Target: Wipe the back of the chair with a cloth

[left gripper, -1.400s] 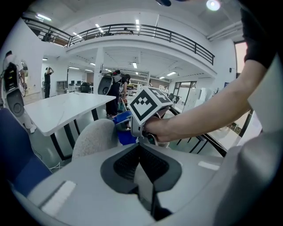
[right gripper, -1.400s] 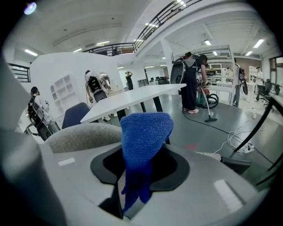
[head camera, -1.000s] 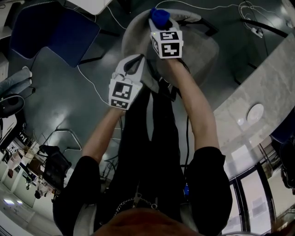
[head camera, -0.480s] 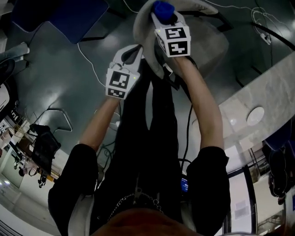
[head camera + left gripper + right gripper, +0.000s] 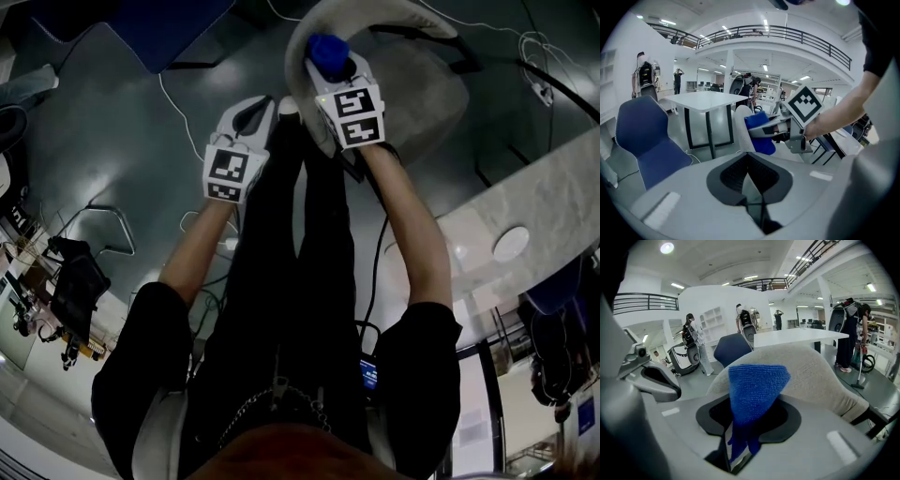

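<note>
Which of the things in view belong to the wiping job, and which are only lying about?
Belong to the job:
- blue cloth, clamped in the right gripper
- beige chair back

Only lying about:
- blue chair
- white table
- pale counter
- left gripper, shut and empty

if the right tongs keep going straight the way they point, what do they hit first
The chair back. The cloth clamped in the right tongs sticks out ahead, so it would likely touch first; the gap is hard to judge.
</note>
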A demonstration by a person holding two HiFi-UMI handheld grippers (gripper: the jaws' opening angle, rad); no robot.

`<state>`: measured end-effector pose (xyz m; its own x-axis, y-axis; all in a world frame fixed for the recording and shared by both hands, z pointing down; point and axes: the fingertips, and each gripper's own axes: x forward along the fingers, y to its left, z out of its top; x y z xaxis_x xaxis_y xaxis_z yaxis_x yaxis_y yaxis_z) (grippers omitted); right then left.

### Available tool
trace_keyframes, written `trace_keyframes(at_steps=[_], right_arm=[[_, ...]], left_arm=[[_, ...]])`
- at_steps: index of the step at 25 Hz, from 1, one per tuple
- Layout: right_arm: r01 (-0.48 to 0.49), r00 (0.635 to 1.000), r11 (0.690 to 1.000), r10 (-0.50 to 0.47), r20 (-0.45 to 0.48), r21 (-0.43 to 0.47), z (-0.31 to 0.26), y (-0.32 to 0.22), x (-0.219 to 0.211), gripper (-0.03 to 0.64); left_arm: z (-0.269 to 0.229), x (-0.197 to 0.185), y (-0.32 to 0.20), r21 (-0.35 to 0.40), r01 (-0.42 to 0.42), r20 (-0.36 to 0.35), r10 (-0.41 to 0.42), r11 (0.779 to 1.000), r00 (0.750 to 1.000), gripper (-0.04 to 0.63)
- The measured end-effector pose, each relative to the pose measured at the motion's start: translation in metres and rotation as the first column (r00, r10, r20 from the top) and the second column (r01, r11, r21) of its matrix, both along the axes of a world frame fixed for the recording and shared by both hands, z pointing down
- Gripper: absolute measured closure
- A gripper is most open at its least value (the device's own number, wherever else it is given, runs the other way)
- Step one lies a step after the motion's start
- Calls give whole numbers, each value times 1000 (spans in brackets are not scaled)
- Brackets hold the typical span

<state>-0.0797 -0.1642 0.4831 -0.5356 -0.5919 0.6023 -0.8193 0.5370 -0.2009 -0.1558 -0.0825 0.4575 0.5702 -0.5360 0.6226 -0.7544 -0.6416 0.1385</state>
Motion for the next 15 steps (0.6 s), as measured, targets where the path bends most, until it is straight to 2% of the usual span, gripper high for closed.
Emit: trace_keyframes(at_steps=[5,9,12,15], right_arm=[[85,996,996,-85,-3,-26,12,35,-15,480],[133,991,991,-133,9,-27,15,52,-11,477],[54,997,998,-54,49,-13,8,30,6,474],[-113,992,993,114,60,-13,10,-1,51,472]], left_arm=[[0,-10,6,-1,10,24,-10,1000,1000,584],[0,1,17,-5,-15,21,15,1000,1000,584],[-10,18,9,19,-78,2,78,997,997,584],[-16,43,-3,35,-113,-24,113,993,993,584]])
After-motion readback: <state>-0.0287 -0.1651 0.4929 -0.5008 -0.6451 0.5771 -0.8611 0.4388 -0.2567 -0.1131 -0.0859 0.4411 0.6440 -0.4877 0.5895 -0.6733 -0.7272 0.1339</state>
